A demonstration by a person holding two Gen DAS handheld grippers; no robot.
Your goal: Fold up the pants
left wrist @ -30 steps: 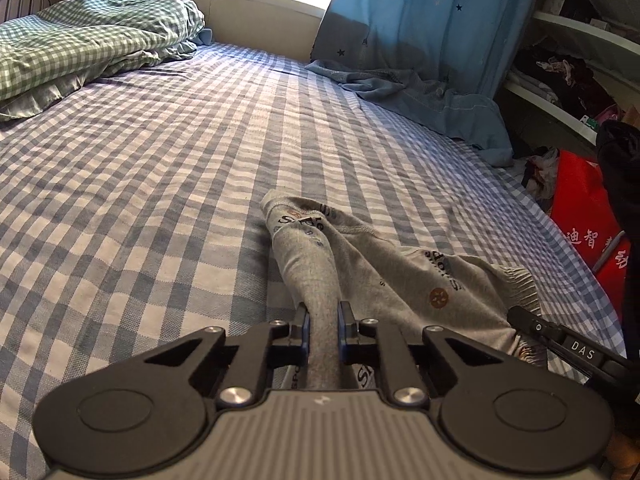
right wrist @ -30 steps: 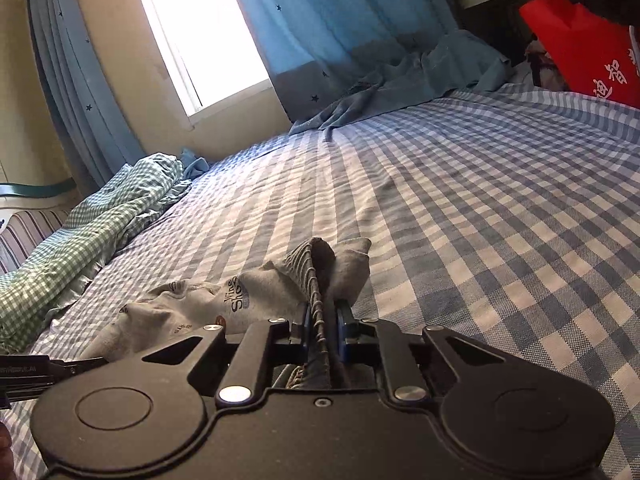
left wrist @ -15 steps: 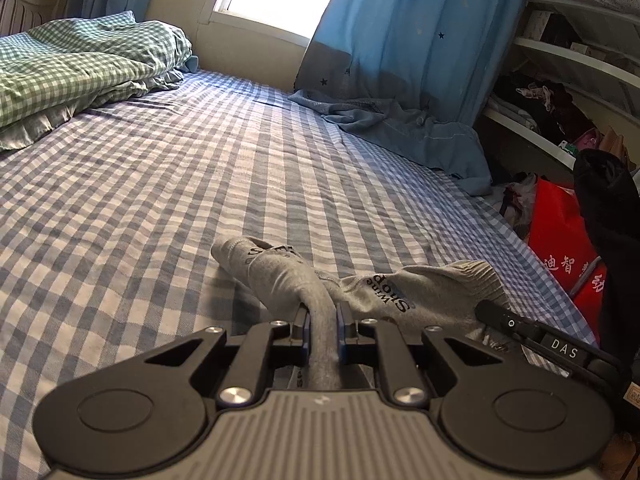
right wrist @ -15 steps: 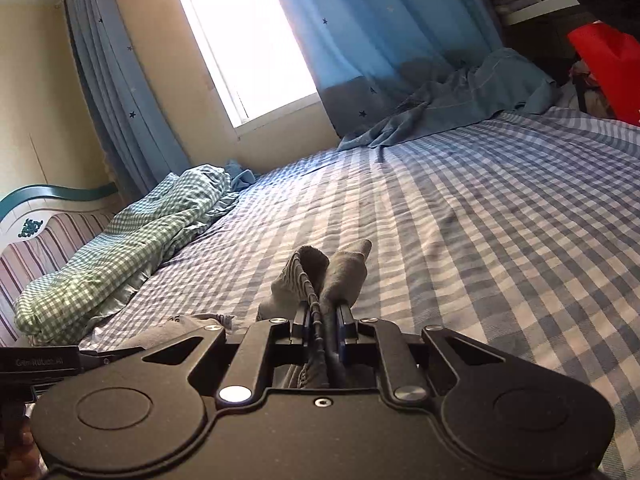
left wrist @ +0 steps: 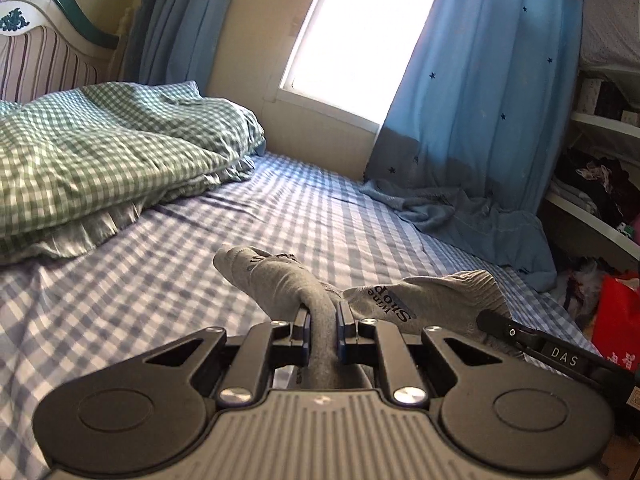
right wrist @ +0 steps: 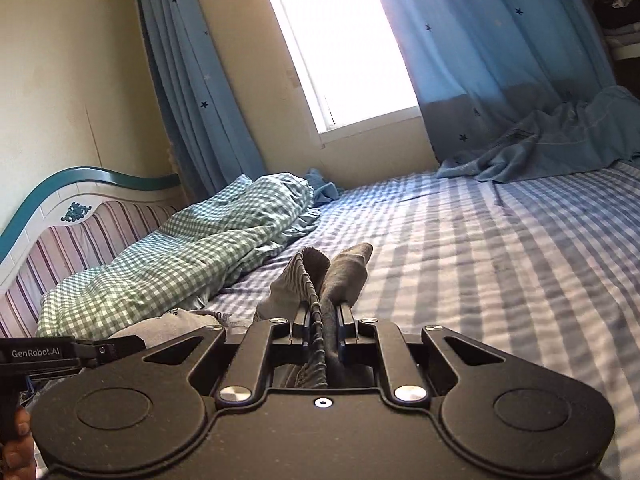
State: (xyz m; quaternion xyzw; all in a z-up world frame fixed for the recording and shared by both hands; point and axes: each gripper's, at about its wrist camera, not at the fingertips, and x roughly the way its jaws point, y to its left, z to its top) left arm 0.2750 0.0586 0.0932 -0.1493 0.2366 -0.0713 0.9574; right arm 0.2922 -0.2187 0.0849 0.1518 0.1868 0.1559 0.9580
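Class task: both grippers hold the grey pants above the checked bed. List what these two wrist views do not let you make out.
- Left wrist view: the gripper body hides the lower grey pants, so fold state is unclear.
- Right wrist view: the right gripper hides the fabric below its clamp.
- Left wrist view: shelf contents are dark and cut off.

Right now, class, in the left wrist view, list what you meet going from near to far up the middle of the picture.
left gripper → grey pants → blue checked sheet → window
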